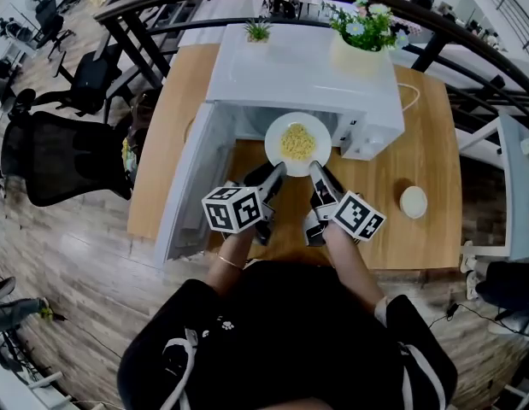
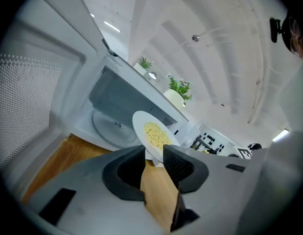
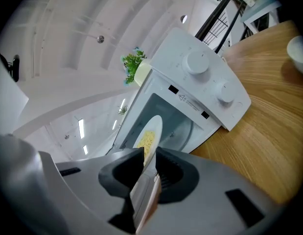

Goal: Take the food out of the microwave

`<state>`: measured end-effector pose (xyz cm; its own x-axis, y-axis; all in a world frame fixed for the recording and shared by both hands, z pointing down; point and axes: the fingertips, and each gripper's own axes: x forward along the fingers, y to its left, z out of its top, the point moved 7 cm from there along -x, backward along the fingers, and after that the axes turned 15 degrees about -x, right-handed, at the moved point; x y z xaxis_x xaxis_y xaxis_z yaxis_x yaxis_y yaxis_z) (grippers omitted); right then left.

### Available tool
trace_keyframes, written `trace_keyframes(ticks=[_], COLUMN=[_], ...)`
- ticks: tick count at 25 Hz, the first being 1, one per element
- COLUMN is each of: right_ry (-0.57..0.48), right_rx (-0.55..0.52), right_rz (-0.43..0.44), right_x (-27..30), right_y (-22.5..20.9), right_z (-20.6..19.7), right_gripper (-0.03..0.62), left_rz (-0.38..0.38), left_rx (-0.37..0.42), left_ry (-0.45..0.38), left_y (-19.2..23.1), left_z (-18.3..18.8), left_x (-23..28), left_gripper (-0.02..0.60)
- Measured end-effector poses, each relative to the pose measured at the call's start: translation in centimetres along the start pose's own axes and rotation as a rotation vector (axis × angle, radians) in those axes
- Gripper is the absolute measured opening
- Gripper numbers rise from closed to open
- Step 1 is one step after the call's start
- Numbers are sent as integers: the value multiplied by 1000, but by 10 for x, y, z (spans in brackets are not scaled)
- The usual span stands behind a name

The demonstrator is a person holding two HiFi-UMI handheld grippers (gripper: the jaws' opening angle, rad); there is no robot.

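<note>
A white plate [image 1: 297, 143] of yellow noodles hangs at the mouth of the open white microwave [image 1: 307, 75]. Both grippers hold it by its near rim: the left gripper [image 1: 277, 172] is shut on the left part, the right gripper [image 1: 314, 170] on the right part. The left gripper view shows the plate [image 2: 150, 136] pinched between the dark jaws of the left gripper [image 2: 154, 155], with the glass turntable [image 2: 112, 127] bare behind it. In the right gripper view the plate [image 3: 147, 137] stands edge-on in the right gripper [image 3: 150, 161], in front of the microwave's cavity.
The microwave door [image 1: 191, 182] swings open to the left over the wooden table [image 1: 426, 143]. A flower pot [image 1: 364, 45] and a small plant [image 1: 258, 31] stand on the microwave's top. A small white bowl [image 1: 414, 202] sits on the table at the right. Office chairs [image 1: 63, 156] stand left of the table.
</note>
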<state>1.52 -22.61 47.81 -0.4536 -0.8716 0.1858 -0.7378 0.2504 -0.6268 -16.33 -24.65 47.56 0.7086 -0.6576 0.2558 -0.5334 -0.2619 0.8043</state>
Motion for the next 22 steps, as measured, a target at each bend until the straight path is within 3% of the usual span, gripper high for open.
trace_keyframes(ticks=[9,22], right_ry=[-48,-72], right_rx=[-15,-16], right_rz=[50,79], right_x=[-20,-24], right_y=[16,24], right_z=[20,27], right_gripper=[74,75], left_rz=[-50,-62], left_rx=[35,49], left_ry=[-52,-70], left_y=[-31,-41], left_z=[2,8], left_x=[-14,-19], left_gripper=[112,112])
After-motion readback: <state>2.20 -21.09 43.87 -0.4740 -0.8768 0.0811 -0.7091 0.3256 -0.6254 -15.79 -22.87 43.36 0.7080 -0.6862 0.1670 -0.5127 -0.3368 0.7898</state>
